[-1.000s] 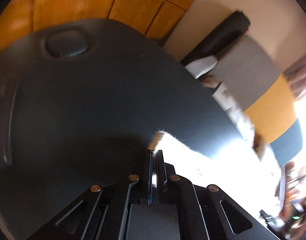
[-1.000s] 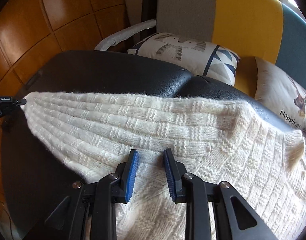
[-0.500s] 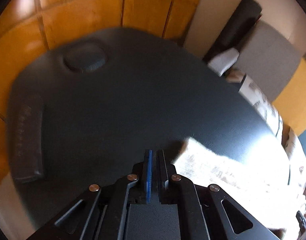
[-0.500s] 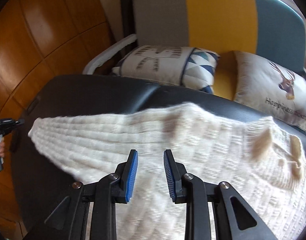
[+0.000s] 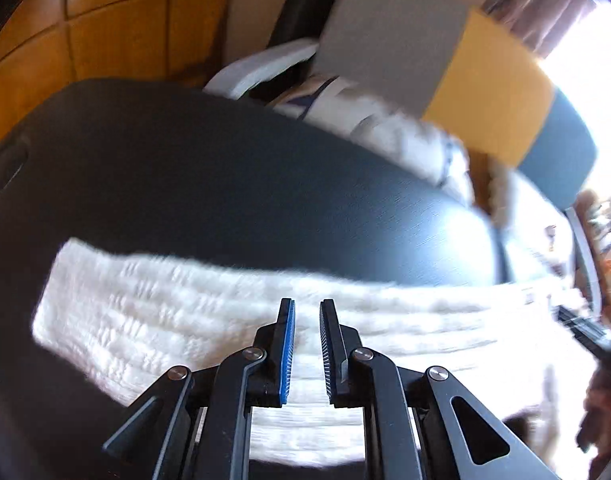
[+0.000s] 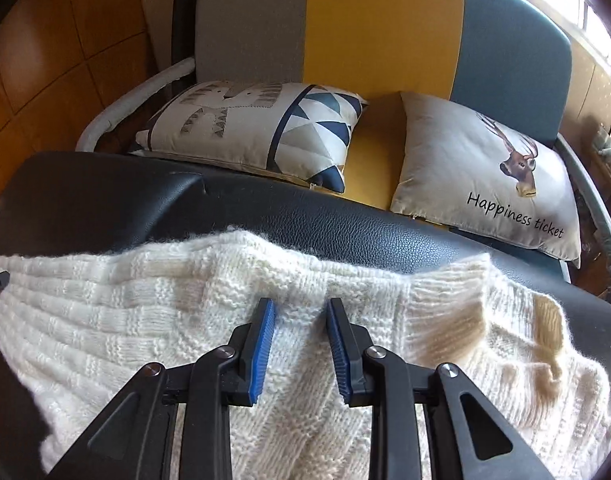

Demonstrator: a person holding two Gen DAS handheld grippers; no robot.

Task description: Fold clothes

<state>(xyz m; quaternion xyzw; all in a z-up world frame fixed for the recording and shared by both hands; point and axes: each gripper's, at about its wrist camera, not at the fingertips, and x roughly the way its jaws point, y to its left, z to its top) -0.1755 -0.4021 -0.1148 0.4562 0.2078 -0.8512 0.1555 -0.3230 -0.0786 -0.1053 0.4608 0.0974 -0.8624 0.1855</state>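
Garment: a cream knitted sweater (image 6: 153, 320) is spread across a black padded table (image 6: 345, 220), lying mostly flat.
Position: the sweater is seen toward the near edge of the table; the far half of the padding is left bare.
Sleeve: one long band of knit (image 5: 145, 308) is laid out sideways toward the table's left end, its cuff end squared off.
Progress: folding is judged to be at an early stage; a sleeve appears to have been drawn across, but no compact stack is formed.
Remaining: the body is not yet doubled over, and the rumpled ridge near the collar (image 6: 445, 280) is not yet smoothed.
Left gripper (image 5: 306, 306): the jaws are opening, a narrow gap is shown between the blue pads, and nothing is seen pinched; knit lies beneath them only.
Right gripper (image 6: 300, 305): the jaws are set partly apart above a raised fold of knit; whether the pads press on it cannot be told for certain, though no cloth is seen between the tips.
Texture: chunky basket-weave blocks and ribbed rows, fuzzy at the edges; soft and likely to stretch when pulled.
Table surface: grained leatherette, slightly glossy, rounded at the edge.
View quality: the left wrist view is motion-blurred.
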